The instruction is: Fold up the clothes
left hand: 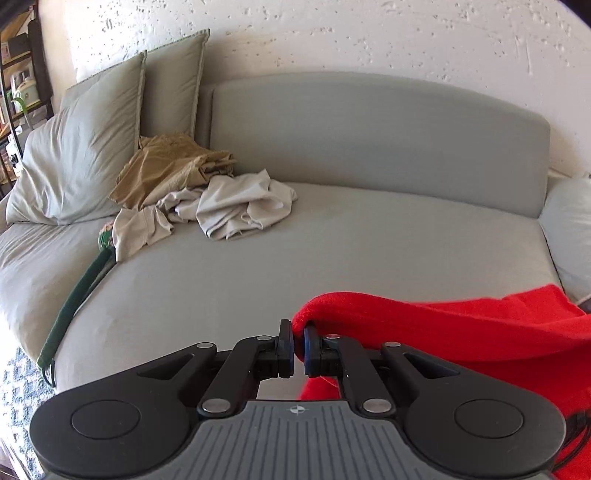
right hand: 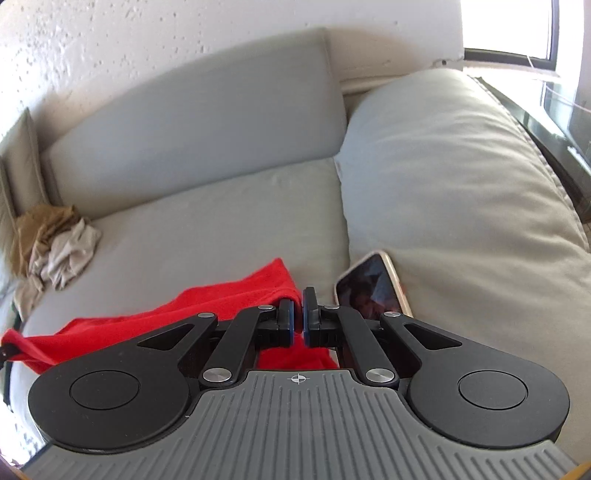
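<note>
Left hand-held gripper (left hand: 298, 345): jaws nearly together, clamped on one edge of the red garment (left hand: 461, 332). The cloth wraps over the right-hand finger and runs off to the right of the left wrist view, held above the sofa seat (left hand: 332, 258).

Right hand-held gripper (right hand: 298, 317): jaws also nearly together, pinching another edge of the same red garment (right hand: 207, 314). From here the cloth stretches away to the left edge of the frame and a fold of it hangs under the fingers.

Only the right wrist view shows:
- a smartphone (right hand: 373, 288) just beyond the right finger, screen up, leaning in the gap between seat and the big grey cushion (right hand: 461, 192)
- a bright window (right hand: 517, 33) with a dark ledge at far right

Only the left wrist view shows:
- a dark green strap (left hand: 79, 291) – or cord, can't tell – lying along the seam at the seat's left end
- two pale green pillows (left hand: 110, 125) propped at the left end
- a shelving unit (left hand: 18, 92) at the far left edge, contents too small to read

Both views: a crumpled heap at the back left of the seat – tan garment (left hand: 170, 166) behind, off-white garment (left hand: 236, 206) in front, touching each other, well apart from the red one. Behind that, the sofa backrest (left hand: 369, 136) against a rough white wall (left hand: 369, 33).
</note>
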The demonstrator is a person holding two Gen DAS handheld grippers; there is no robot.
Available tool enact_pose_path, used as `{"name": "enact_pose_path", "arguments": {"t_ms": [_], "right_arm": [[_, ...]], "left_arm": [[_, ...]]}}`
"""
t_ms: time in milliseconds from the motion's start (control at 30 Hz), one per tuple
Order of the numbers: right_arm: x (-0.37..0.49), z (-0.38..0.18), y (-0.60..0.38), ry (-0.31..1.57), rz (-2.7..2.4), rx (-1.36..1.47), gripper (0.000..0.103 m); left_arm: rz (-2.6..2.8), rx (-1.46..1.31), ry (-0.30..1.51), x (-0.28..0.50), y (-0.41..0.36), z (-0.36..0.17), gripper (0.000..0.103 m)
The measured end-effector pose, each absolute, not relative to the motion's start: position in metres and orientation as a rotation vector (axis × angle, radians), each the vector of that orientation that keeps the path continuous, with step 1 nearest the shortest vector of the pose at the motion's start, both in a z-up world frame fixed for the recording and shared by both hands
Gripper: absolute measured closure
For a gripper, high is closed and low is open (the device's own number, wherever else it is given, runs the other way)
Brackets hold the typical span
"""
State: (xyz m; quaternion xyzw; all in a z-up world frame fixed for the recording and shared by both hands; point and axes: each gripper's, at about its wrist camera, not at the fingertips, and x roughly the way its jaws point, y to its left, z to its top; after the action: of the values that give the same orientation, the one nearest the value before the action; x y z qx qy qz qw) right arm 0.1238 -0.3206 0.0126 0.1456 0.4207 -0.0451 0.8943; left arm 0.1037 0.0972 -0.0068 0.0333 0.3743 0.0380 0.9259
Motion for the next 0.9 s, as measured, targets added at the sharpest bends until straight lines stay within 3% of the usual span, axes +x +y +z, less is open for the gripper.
{"name": "enact_pose_path", "arguments": {"t_ms": [167,500,533,600,633,700,733,767,900], "right_arm": [[0.091,-0.010,-0.329,0.952,-0.062,0.274,0.099],[0.046,-0.029,-0.335,0.925,-0.087,0.315,0.099],[0.043,-0.030,-0.335,0.923,-0.087,0.317,0.099],[0.040,-0.041,-0.332,0.956,-0.079,0.300,0.099],[0.038,-0.046,-0.330,0.976,-0.073,0.290,0.097],[0.029,-0.058,-0.329,1.020,-0.070,0.267,0.085],[0.025,-0.063,-0.328,1.042,-0.069,0.256,0.070],[0.017,-0.064,-0.328,1.040,-0.092,0.242,0.064],[-0.009,-0.053,-0.339,0.974,-0.184,0.252,0.063]], "left_arm": [[0.071,0.063,0.842,0.055,0.102,-0.035,0.097],[0.102,0.040,0.730,0.016,0.102,-0.036,0.096],[0.111,0.061,0.737,0.016,0.101,-0.041,0.095],[0.123,0.086,0.766,0.013,0.100,-0.050,0.079],[0.135,0.083,0.783,0.008,0.101,-0.051,0.073],[0.160,0.077,0.816,-0.003,0.103,-0.052,0.059],[0.172,0.071,0.828,-0.008,0.105,-0.052,0.060],[0.181,0.047,0.817,-0.016,0.109,-0.046,0.060],[0.191,-0.015,0.722,-0.036,0.116,-0.026,0.065]]}}
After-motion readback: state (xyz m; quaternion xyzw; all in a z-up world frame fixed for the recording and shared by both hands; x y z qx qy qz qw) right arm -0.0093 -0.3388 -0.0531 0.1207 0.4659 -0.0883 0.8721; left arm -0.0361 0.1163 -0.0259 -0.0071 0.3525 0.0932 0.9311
